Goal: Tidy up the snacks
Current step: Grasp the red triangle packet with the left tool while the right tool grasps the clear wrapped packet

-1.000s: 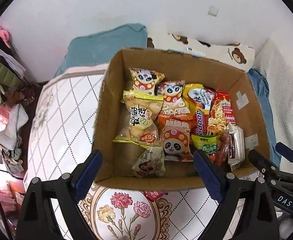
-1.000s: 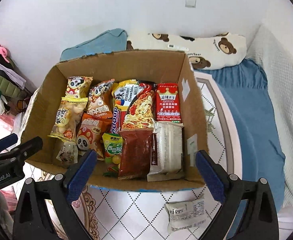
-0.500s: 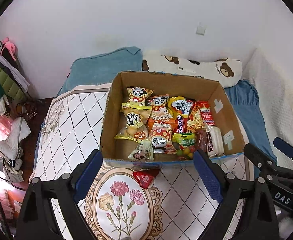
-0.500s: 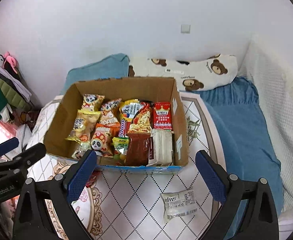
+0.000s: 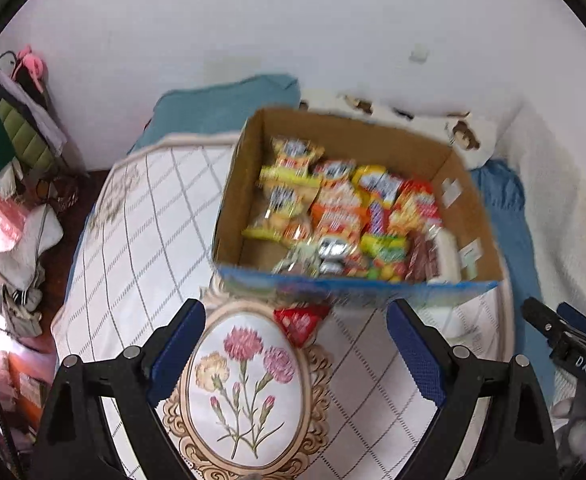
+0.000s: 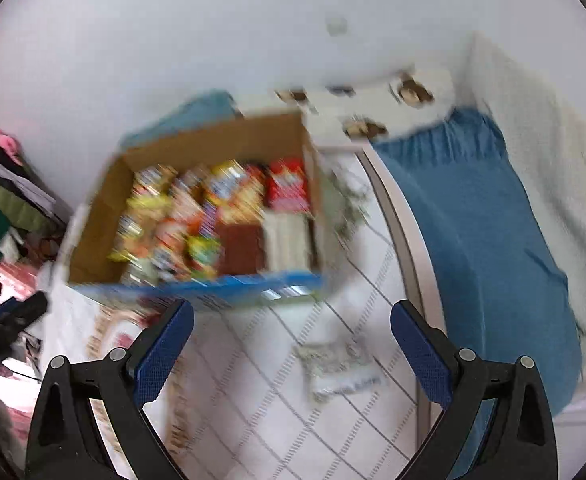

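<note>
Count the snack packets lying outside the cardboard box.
2. A red packet lies on the quilt just in front of the box; a white packet lies nearer the right claw. The box may hide others.

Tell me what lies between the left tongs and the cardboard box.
In the left wrist view, a red snack packet lies on the quilt between the left tongs and the cardboard box.

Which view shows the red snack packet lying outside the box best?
The left wrist view: the red snack packet lies sharp enough on the quilt, just in front of the cardboard box. The right wrist view shows only a blurred red patch at its lower left, beside the box's front.
</note>
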